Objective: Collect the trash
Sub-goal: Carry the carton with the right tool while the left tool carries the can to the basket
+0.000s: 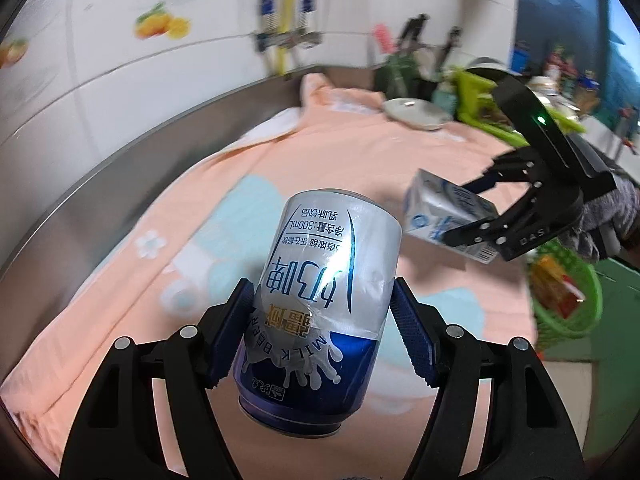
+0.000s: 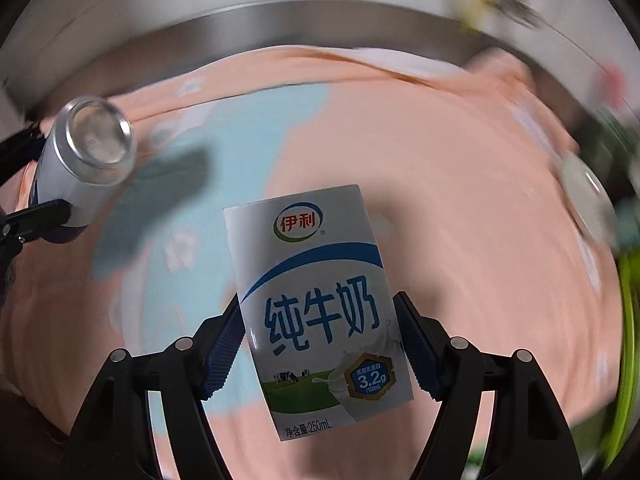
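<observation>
Two pieces of trash are up off the peach cloth (image 1: 352, 152), one in each gripper. From the left wrist camera, the left gripper (image 1: 320, 328) angles downward over the cloth, its blue pads (image 1: 230, 336) clamped on the lower half of a milk-beer can (image 1: 320, 292); the can is silver above and dark blue below, printed with white splash shapes, tilted so its far end leans left, and it shows a dent near the middle. To the right and farther off, the right gripper (image 1: 476, 216) reaches in from the right edge, a grey sleeve (image 1: 612, 216) behind it, gripping a white and blue milk carton (image 1: 448, 216) that lies tipped on its side in the air. A green basket (image 1: 568, 304) holding wrappers sits at the right, just below that gripper, and a white lid (image 1: 416, 114) lies at the far end of the cloth. From the right wrist camera, the right gripper (image 2: 320, 344) points steeply down, the background smeared by motion, and its blue pads (image 2: 222, 344) press both sides of the carton (image 2: 320, 304), which stands nearly upright between them with its printed front facing the lens: blue characters, a red and green logo, a small pasture scene. At the far left the can (image 2: 86, 152) shows its open silver end, held between the black fingers (image 2: 38, 216) of the left gripper (image 2: 36, 172).
</observation>
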Tool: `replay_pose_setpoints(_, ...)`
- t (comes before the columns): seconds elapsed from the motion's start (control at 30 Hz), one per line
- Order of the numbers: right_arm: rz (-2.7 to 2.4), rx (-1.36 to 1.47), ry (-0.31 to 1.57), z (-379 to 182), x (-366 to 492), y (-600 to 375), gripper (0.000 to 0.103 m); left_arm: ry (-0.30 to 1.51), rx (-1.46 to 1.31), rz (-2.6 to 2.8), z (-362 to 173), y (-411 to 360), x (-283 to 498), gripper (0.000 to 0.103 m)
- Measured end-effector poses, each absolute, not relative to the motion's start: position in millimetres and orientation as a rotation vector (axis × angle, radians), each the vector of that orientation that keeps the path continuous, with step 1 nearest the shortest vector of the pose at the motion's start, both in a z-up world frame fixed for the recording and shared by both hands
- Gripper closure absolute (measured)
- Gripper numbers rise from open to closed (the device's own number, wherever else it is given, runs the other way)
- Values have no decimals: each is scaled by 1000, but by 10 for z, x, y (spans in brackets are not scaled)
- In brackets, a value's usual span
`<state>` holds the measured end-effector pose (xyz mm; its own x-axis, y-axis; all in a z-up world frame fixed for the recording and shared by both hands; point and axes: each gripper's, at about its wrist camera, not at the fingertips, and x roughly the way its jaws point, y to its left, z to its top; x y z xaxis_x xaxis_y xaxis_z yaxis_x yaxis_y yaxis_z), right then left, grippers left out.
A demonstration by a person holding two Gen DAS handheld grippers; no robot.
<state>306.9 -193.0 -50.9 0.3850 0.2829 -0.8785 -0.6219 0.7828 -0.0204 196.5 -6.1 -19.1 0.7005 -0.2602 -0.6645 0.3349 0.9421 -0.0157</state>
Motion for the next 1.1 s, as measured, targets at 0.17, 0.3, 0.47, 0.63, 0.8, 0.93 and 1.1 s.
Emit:
replay_pose_setpoints(0.17, 366, -197, 1056, -547, 2491, -3010, 33, 703, 130, -445, -143, -524, 1860, 34)
replay_pose_setpoints(0.3, 248, -86, 1108, -790, 2119, -3612, 33, 708, 143, -530, -164, -923, 1797, 34)
replay_pose_setpoints(0.47, 174, 17, 1129, -1153, 1745, -3953, 33, 725, 163, -608, -210, -1439, 1724, 34)
replay_pose_setpoints(0.63, 143, 4, 1135, -1389, 1707, -4062, 32, 736, 204, -659, -262, -1922, 1660, 34)
replay_pose_setpoints(0.8, 144, 73, 1132, -1535, 1638, -4226, 28, 768, 213, -694, -339, -2295, 1719, 34)
replay_pose_setpoints(0.93, 156, 81, 1116, -1545, 1598, -4285, 27, 793, 217, -713, -401, -2535, 1780, 34)
replay_pose_setpoints(1.1, 148, 83, 1076, -1408, 1406, -4372, 27, 835, 245, -744, -551, -2881, 1825, 34)
